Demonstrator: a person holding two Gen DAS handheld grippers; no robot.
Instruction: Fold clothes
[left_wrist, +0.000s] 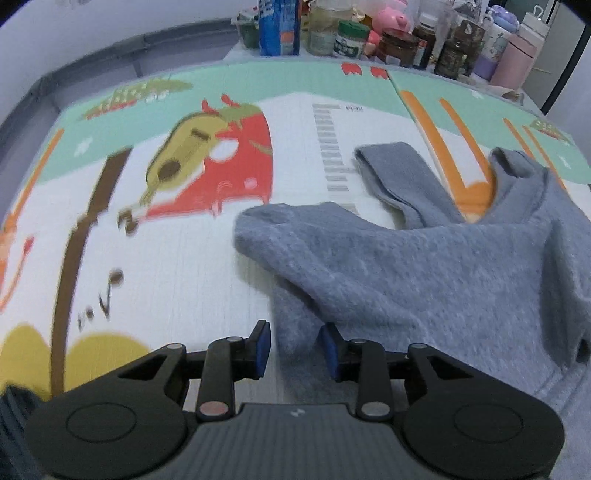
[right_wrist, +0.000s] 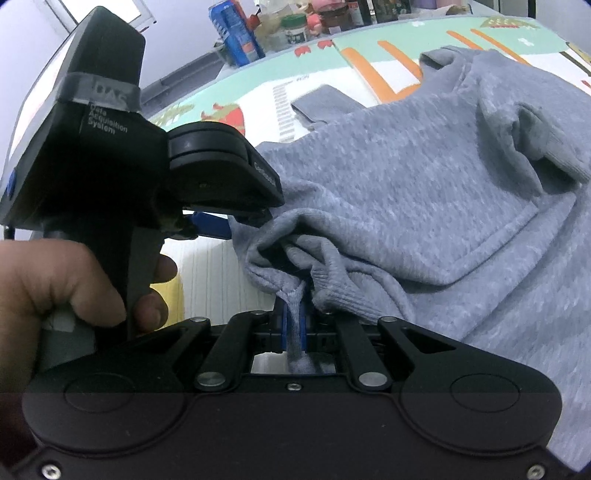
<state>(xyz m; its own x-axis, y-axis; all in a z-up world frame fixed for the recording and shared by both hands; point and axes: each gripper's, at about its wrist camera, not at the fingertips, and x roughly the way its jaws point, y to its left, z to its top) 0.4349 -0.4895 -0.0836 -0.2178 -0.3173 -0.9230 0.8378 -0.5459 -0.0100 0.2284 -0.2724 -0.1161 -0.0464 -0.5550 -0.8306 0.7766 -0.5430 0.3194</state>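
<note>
Pinching a ribbed fold of the grey sweatshirt (right_wrist: 424, 177) hard between its blue pads, the right gripper (right_wrist: 294, 328) keeps the hem taut, apparently so the body can be drawn over in a fold. Just beside it, the left gripper (left_wrist: 294, 345), held in a person's hand (right_wrist: 70, 291), has its jaws parted with loose cloth lying between them but not pressed. Beyond, the garment sprawls crumpled across a cartoon-printed play mat (left_wrist: 177, 258), one sleeve (left_wrist: 399, 177) flung toward the far edge, where jars and bottles (left_wrist: 388, 40) crowd the background.
</note>
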